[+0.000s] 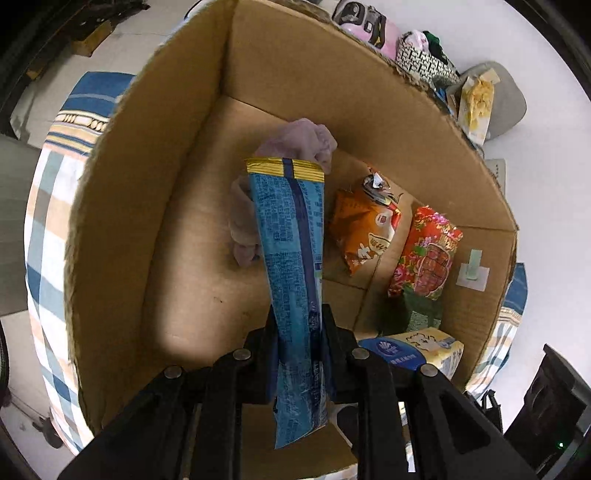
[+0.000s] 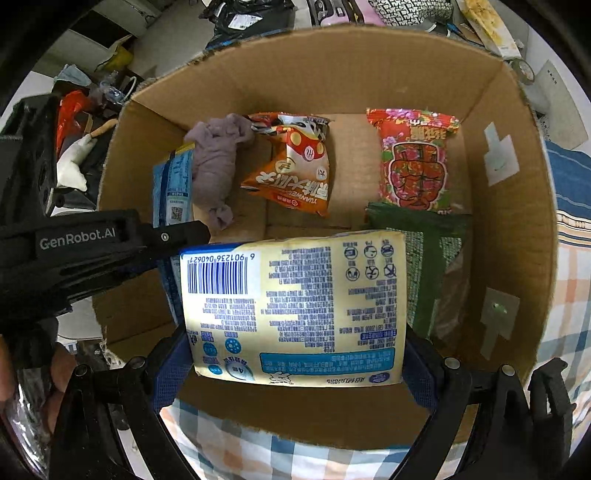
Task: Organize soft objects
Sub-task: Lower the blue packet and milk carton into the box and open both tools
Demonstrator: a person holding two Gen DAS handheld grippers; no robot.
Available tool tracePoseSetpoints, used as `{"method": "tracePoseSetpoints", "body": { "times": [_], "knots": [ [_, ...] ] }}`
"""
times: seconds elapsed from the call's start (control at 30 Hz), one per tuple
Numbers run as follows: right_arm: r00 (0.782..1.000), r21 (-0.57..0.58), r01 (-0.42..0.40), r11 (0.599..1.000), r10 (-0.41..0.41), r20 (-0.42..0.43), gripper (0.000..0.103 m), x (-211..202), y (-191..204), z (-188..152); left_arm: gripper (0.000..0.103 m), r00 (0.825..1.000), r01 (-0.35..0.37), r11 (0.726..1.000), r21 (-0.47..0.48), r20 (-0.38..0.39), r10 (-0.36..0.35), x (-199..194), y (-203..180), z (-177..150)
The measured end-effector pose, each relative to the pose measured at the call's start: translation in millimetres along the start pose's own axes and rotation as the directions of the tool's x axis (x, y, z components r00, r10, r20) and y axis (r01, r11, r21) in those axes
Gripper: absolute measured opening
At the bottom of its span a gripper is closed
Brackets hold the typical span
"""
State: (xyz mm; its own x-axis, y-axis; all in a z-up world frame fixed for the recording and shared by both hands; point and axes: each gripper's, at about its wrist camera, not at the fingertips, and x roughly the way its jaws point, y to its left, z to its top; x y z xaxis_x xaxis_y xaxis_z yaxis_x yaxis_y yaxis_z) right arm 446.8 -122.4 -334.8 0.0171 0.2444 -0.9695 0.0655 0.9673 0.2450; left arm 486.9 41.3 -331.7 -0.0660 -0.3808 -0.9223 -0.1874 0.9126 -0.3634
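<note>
My left gripper [image 1: 300, 354] is shut on a flat blue snack packet [image 1: 291, 273] with a yellow end, held upright inside the cardboard box [image 1: 122, 206]; the packet also shows in the right wrist view [image 2: 173, 184] beside the left gripper body [image 2: 92, 251]. My right gripper [image 2: 295, 354] is shut on a pale yellow tissue pack [image 2: 295, 306], held over the box's near side. On the box floor lie a mauve cloth [image 2: 218, 162], an orange snack bag [image 2: 295, 166], a red floral bag [image 2: 413, 158] and a green packet [image 2: 436, 258].
The box [image 2: 517, 221] stands on a plaid blue, orange and white cover [image 2: 295, 454]. Clutter lies beyond the far wall: a pink case [image 1: 369, 22], a patterned bag [image 1: 421, 55], a yellow packet [image 1: 476, 103]. More items sit at the left [image 2: 74, 147].
</note>
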Motion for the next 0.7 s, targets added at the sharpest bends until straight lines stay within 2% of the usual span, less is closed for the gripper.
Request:
{"method": "tracePoseSetpoints", "body": {
  "times": [0.07, 0.3, 0.37, 0.53, 0.7],
  "knots": [
    [1.000, -0.003, 0.007, 1.000, -0.007, -0.003, 0.098, 6, 1, 2, 0.019, 1.000, -0.010, 1.000, 0.004, -0.006, 0.010, 2, 0, 1],
    [0.998, -0.012, 0.042, 0.999, -0.042, -0.037, 0.100, 20, 3, 0, 0.037, 0.998, -0.057, 0.998, 0.019, 0.017, 0.057, -6, -2, 1],
    [0.998, -0.014, 0.054, 0.998, -0.054, -0.034, 0.102, 21, 3, -1, 0.046, 0.996, -0.082, 0.996, 0.041, 0.035, 0.081, -10, -5, -1],
    [0.997, -0.012, 0.081, 0.997, -0.081, -0.017, 0.103, 13, 1, -3, 0.080, 0.990, -0.115, 0.991, 0.075, 0.091, 0.108, -24, -10, -10],
    [0.993, -0.007, 0.117, 0.993, -0.117, 0.013, 0.103, -3, -4, -8, 0.096, 0.969, -0.201, 0.970, 0.138, 0.171, 0.177, -39, -15, -27]
  ]
}}
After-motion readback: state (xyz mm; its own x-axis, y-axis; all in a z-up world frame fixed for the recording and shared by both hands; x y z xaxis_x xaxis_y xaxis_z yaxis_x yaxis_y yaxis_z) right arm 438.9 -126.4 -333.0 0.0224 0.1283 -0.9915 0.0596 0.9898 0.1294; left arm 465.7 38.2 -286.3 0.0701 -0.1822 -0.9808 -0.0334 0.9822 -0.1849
